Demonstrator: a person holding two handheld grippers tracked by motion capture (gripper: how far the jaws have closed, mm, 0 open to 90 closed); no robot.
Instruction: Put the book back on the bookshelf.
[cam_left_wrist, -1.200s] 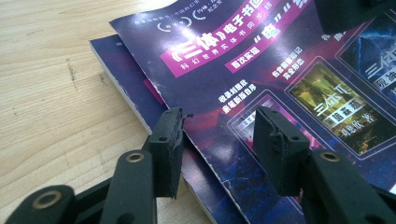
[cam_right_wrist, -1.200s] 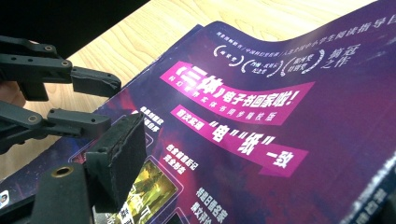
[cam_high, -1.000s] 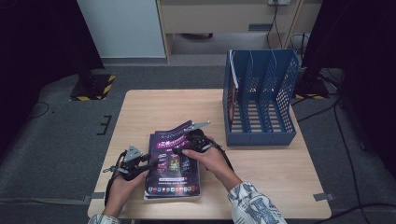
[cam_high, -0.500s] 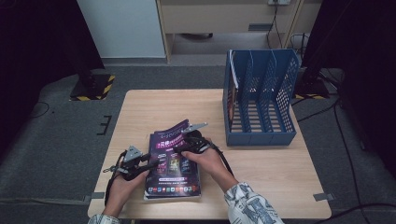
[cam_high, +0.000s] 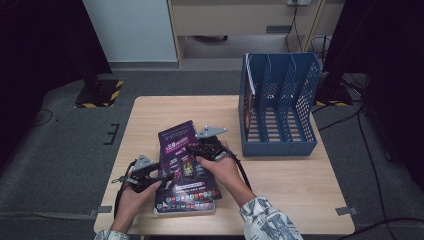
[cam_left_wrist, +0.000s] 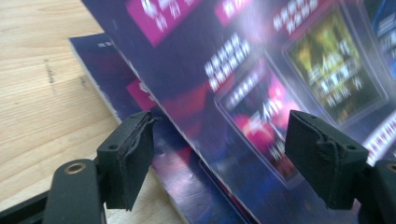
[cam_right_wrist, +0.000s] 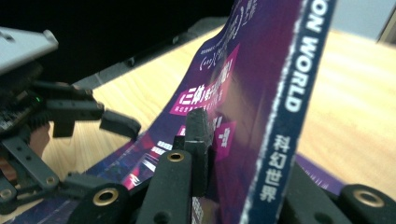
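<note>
A purple magazine (cam_high: 180, 150) is tilted up off a stack of like magazines (cam_high: 187, 200) at the table's front. My right gripper (cam_high: 194, 148) is shut on its spine edge; its jaws have just been closing, and one pad (cam_right_wrist: 198, 126) presses the cover (cam_right_wrist: 261, 84) while the other is hidden behind it. My left gripper (cam_high: 162, 176) sits at the stack's left edge, open, its jaws having just been opening. In the left gripper view the raised magazine (cam_left_wrist: 261, 70) slants between the wide pads (cam_left_wrist: 128, 149) without touching them, above the lower magazine (cam_left_wrist: 116, 79).
A blue file rack (cam_high: 280, 107) with several slots stands at the back right of the wooden table (cam_high: 290, 185). One slot at its left holds a thin booklet (cam_high: 247, 100). In the right gripper view my left gripper (cam_right_wrist: 100, 154) is beyond the cover.
The right gripper has closed on the top magazine's edge and risen a little with it. The left gripper's jaws have spread wider; that hand stayed put.
</note>
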